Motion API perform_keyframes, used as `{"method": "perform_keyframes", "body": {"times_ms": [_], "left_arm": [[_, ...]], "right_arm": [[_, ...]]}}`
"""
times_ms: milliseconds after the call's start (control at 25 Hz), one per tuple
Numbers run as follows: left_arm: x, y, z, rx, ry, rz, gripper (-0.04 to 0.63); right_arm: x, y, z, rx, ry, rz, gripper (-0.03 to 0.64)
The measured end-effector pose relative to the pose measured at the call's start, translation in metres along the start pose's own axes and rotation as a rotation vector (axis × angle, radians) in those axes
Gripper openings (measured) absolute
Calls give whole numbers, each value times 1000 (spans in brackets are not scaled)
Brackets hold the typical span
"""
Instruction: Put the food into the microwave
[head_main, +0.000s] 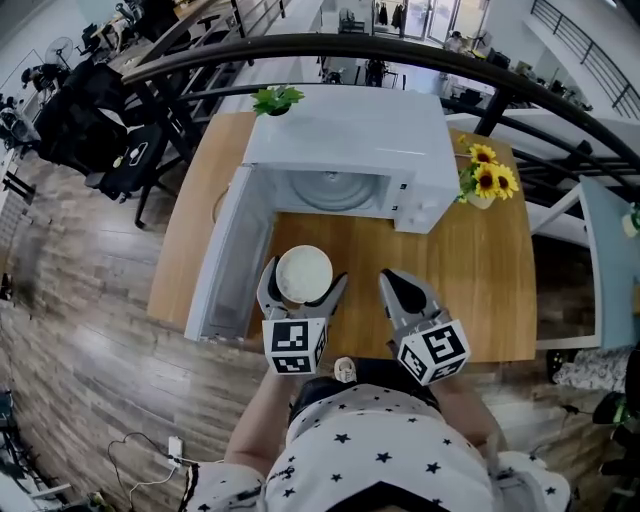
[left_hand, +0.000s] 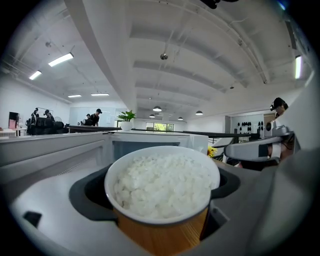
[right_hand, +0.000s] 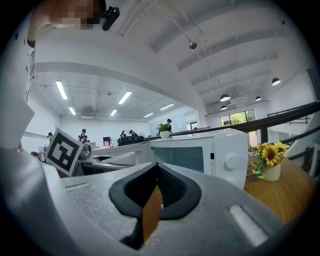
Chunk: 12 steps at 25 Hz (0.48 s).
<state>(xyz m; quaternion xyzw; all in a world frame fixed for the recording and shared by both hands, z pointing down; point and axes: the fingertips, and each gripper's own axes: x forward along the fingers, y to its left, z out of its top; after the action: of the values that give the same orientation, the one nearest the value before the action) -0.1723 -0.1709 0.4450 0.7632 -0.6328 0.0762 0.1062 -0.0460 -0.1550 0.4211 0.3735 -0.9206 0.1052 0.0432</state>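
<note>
My left gripper (head_main: 303, 286) is clamped round the bowl of rice (left_hand: 162, 182), holding it over the table (head_main: 480, 290) just in front of the open microwave (head_main: 350, 140). My right gripper (head_main: 400, 284) hangs beside it, jaws together on nothing. The bowl is full to the rim — if I tilt it reaching in, rice will likely spill. I grip only its sides, so a knock against the opening's edge or the door (head_main: 225, 255) on my left could twist it loose
</note>
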Motion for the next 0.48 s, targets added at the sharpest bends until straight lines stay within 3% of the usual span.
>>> {"method": "perform_keyframes", "body": {"times_ms": [480], "left_arm": [[79,20,6,35,23,-2,529]], "right_arm": [[37,-32,-2,-3,31,28,5]]}}
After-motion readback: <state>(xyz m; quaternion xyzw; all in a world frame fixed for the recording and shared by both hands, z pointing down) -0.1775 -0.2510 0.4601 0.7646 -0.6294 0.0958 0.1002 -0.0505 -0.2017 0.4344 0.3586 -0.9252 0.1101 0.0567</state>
